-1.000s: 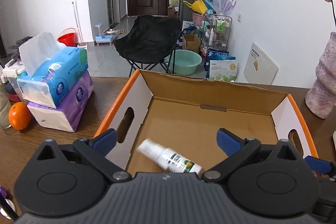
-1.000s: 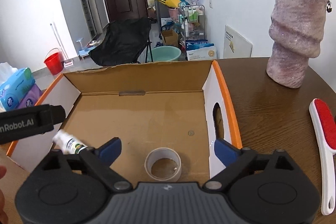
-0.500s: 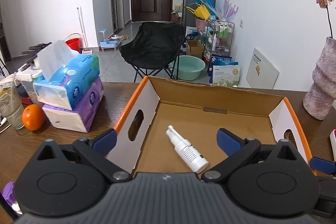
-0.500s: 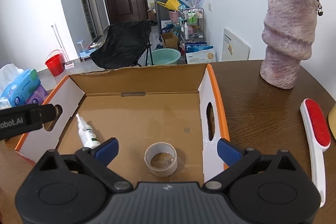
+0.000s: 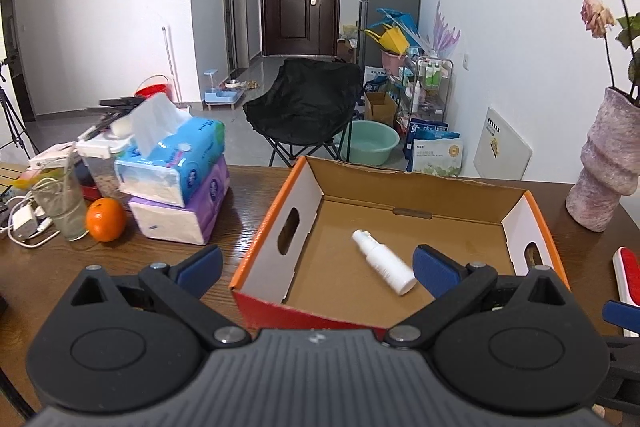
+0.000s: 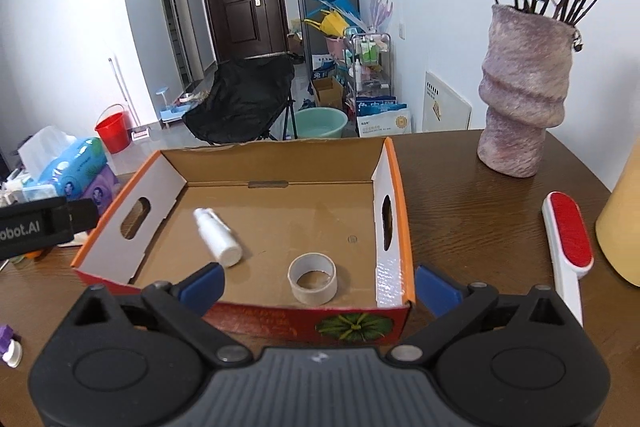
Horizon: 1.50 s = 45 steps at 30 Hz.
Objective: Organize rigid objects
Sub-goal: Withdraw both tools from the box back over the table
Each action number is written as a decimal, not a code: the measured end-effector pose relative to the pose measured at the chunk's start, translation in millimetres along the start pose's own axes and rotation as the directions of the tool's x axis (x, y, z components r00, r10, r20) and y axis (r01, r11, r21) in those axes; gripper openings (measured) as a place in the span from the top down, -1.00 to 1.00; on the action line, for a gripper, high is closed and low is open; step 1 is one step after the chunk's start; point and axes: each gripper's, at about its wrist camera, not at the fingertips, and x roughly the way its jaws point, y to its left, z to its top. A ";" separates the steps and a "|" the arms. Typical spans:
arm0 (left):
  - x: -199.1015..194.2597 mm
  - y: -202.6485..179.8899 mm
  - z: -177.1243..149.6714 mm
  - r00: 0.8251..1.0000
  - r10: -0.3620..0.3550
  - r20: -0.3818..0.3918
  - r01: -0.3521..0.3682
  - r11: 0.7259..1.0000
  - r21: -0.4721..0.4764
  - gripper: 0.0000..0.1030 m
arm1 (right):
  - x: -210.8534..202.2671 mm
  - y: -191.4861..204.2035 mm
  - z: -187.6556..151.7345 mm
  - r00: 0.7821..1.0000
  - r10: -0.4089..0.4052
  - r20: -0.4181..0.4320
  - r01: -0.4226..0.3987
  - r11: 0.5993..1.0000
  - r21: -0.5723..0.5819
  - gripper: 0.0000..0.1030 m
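An open cardboard box (image 5: 276,227) with orange rims stands on the wooden table; it also shows in the right wrist view (image 6: 394,203). A white spray bottle (image 5: 382,261) lies on its side on the box floor, also seen in the right wrist view (image 6: 217,237). A tape roll (image 6: 313,278) stands near the box's front wall. My left gripper (image 5: 316,269) is open and empty, held back above the box's near edge. My right gripper (image 6: 318,285) is open and empty, also in front of the box.
Stacked tissue packs (image 5: 180,183), an orange (image 5: 106,219) and a glass (image 5: 64,205) sit left of the box. A lint brush (image 6: 568,239), a purple vase (image 6: 524,95) and a yellow object (image 6: 622,219) are to the right. A small purple-white item (image 6: 10,345) lies at the front left.
Both grippers have pulled back and up away from the box. The spray bottle, which was tumbling near the left gripper, has come to rest on the box floor.
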 end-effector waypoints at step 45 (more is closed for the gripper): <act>-223.3 31.3 -144.2 0.978 -0.032 0.204 0.026 0.999 0.029 -1.00 | -205.2 -70.3 -154.8 0.977 0.048 0.206 -0.036 0.997 -0.064 -1.00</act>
